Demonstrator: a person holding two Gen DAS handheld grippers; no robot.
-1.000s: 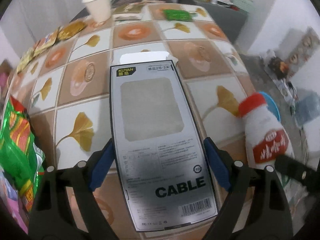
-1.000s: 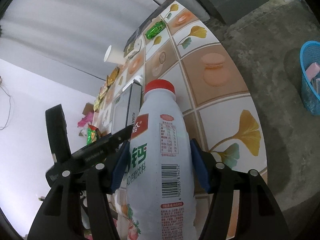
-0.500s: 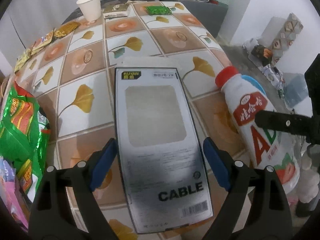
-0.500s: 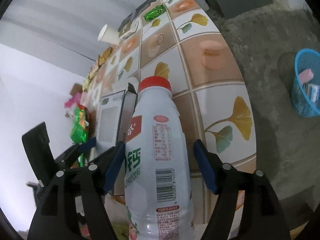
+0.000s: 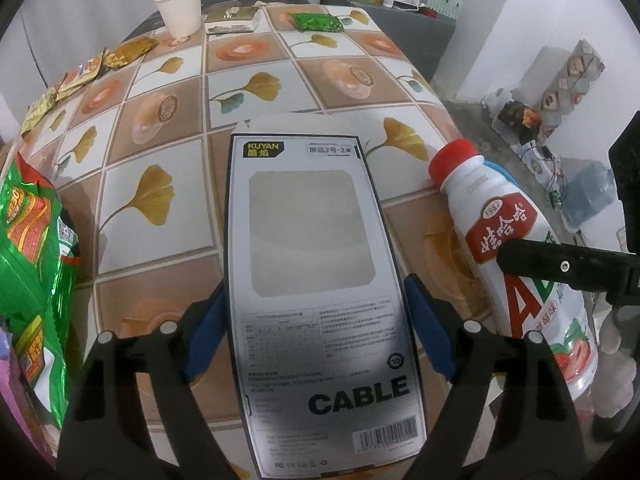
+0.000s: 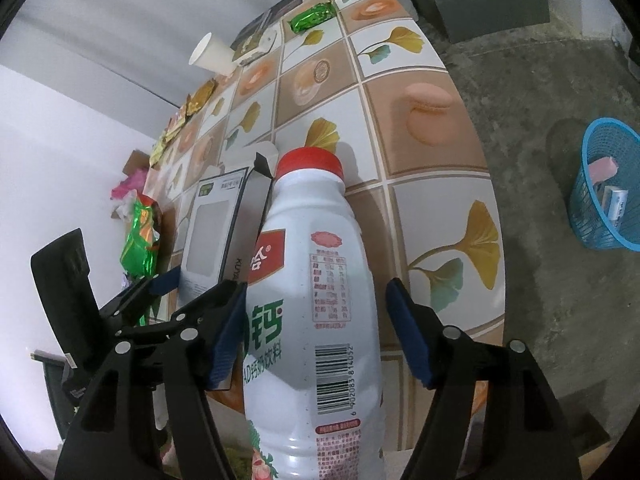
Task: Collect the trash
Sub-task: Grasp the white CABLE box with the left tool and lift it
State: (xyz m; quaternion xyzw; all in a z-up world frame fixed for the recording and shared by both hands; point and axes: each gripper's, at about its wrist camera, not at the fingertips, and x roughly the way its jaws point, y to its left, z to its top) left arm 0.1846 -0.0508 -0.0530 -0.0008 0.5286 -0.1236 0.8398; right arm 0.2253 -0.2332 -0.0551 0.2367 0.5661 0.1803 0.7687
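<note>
Left wrist: cable box point(image 5: 316, 280) sits clamped between left gripper point(image 5: 320, 332) fingers.

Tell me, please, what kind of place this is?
Probably a room in a home. A table has a patterned cloth, with a paper cup and snack wrappers on it. A blue basket stands on the bare concrete floor.

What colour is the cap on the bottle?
Red; the cap on the bottle shows best in the right wrist view.
</note>
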